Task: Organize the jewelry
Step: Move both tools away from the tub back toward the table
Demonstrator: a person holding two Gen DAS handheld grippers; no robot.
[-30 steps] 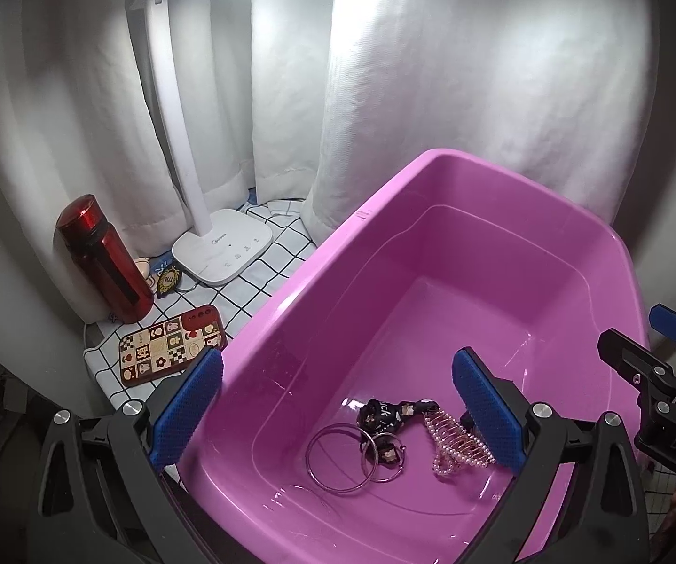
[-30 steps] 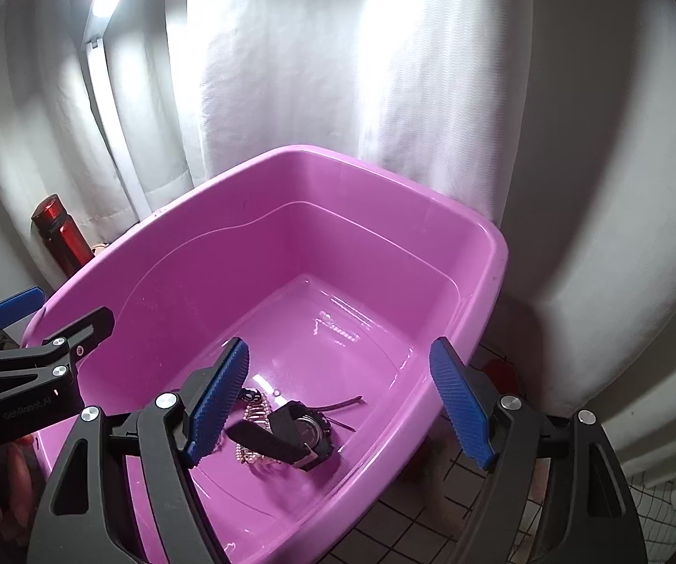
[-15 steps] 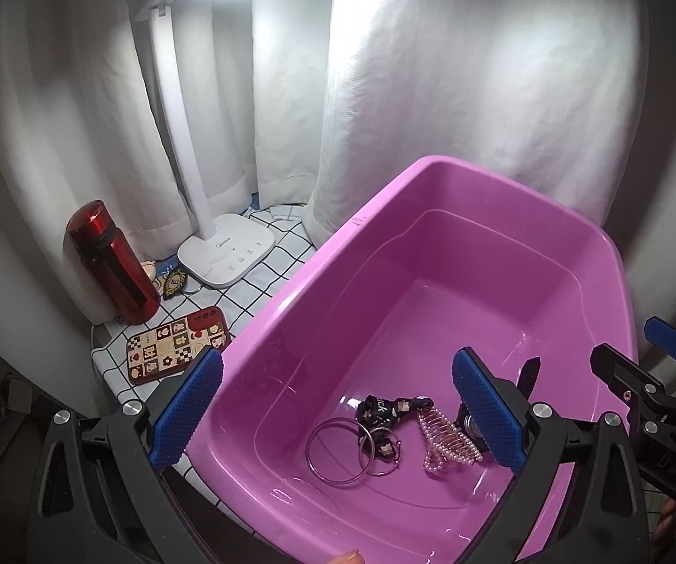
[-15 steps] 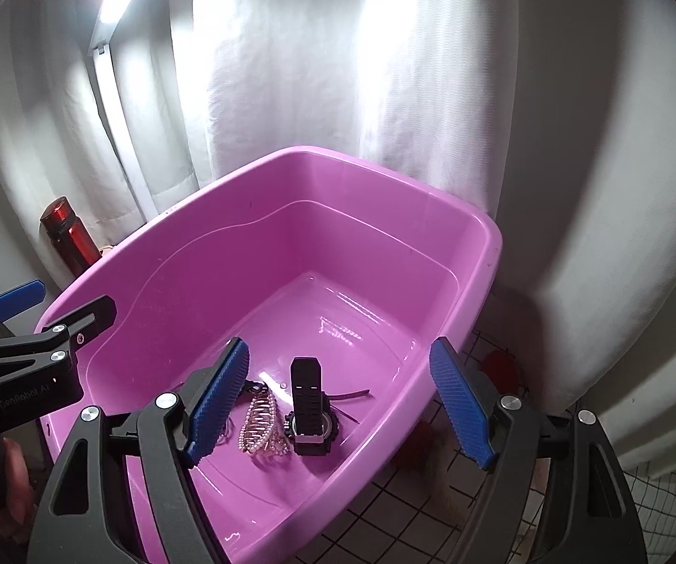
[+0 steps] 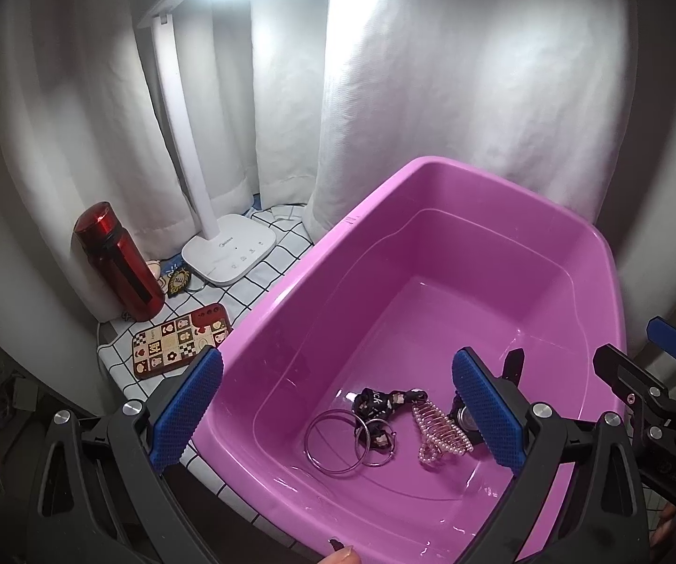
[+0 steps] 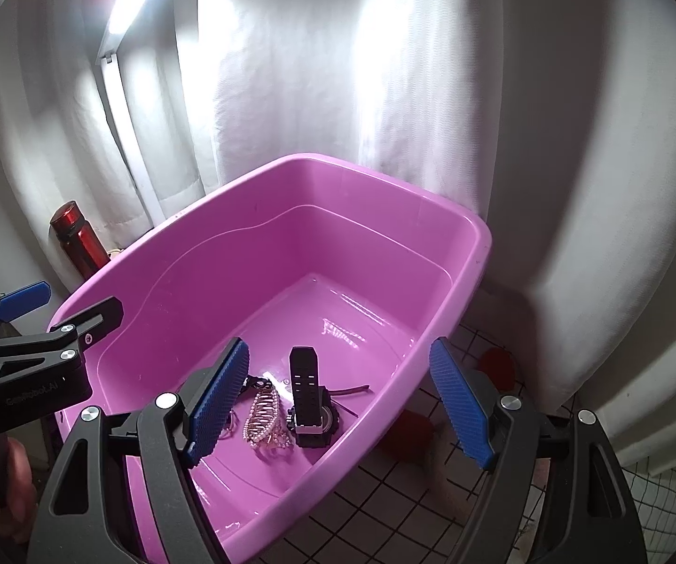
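Watch [image 6: 309,399] now lies loose on floor of pink tub [image 6: 469,254], just beside pearl clip [image 6: 265,416]; a second ago it sat lower between my right jaws. Right gripper [image 6: 338,399] wide open, empty. Left gripper [image 5: 335,416] open, empty, over rings [image 5: 338,442]. Drop done; next piece due

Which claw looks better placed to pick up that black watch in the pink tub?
Probably the right claw: the black wristwatch lies framed between its open blue pads. In the left claw's view, it is mostly hidden behind a pad in the pink plastic tub.
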